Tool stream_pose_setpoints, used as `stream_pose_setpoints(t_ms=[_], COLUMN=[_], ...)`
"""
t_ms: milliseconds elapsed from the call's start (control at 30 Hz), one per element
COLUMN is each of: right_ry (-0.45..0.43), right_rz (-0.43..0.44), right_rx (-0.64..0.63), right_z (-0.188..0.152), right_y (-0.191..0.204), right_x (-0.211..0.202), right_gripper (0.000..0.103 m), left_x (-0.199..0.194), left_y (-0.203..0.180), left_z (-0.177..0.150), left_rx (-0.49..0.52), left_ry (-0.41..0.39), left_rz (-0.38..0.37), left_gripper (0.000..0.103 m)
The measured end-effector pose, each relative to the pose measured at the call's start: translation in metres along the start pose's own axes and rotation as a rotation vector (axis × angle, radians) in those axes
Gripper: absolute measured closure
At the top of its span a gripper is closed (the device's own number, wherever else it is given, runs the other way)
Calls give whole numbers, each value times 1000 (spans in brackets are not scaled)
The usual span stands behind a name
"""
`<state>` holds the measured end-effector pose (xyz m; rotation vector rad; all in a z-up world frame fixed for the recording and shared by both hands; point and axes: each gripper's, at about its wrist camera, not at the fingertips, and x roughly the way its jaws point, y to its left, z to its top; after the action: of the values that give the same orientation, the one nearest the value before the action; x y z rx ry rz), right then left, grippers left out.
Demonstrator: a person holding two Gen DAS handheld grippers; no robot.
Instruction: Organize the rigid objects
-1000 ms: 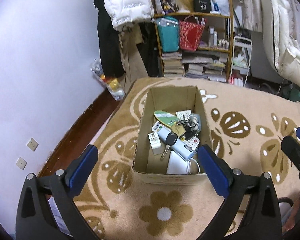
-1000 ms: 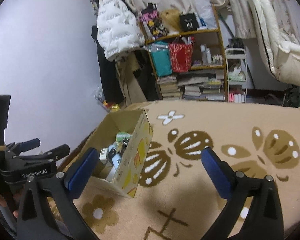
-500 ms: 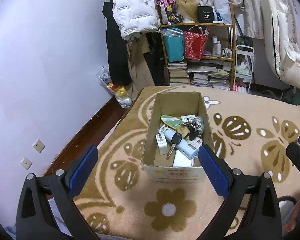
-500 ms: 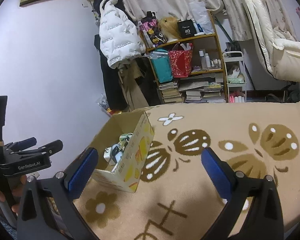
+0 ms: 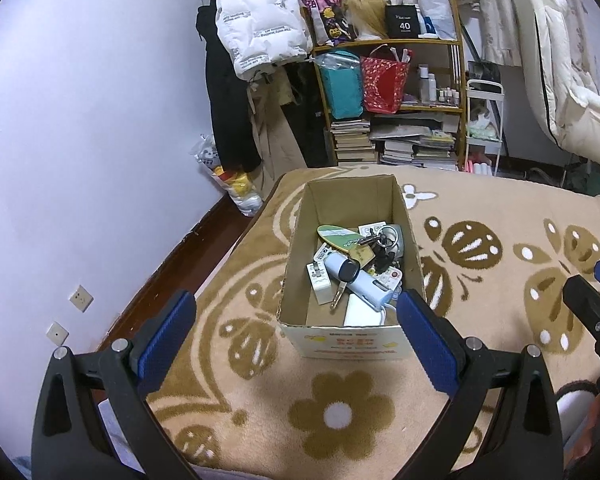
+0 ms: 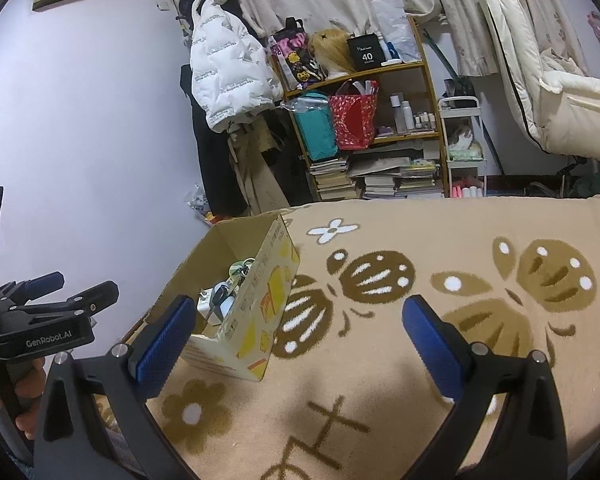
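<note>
An open cardboard box [image 5: 296, 256] stands on a beige patterned blanket [image 5: 480, 208]. It holds several small rigid items: a pale blue cylinder [image 5: 360, 282], a car key [image 5: 346, 276], a green oval tag [image 5: 338, 236], a key ring [image 5: 386, 236], white adapters [image 5: 320, 280]. The box also shows in the right wrist view [image 6: 256, 312]. My left gripper [image 5: 294, 328] is open and empty, held back above the box's near edge. My right gripper [image 6: 296, 332] is open and empty, to the right of the box.
A shelf [image 5: 400, 112] with books, bags and bottles stands at the back. Coats [image 5: 256, 28] hang beside it. A white wall [image 5: 80, 140] and dark wood floor strip [image 5: 180, 256] lie left of the blanket. A white chair [image 5: 560, 80] is at the right.
Both grippers have drawn back and upward from the box, which now looks smaller and farther. Both stay open and empty.
</note>
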<state>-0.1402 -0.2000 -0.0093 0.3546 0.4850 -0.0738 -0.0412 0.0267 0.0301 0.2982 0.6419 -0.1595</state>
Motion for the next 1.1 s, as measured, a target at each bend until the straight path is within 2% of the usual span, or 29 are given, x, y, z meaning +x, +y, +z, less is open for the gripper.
stream_pose_setpoints(t_ms=[1100], right_ry=[13], right_rz=[-34], right_rx=[4], right_z=[1], right_y=[3], right_x=[7], right_gripper=[0], left_x=[-4], left_y=[1], left_z=[-1], left_rx=[16], left_ry=[4], left_rz=[-2], left_gripper=[3])
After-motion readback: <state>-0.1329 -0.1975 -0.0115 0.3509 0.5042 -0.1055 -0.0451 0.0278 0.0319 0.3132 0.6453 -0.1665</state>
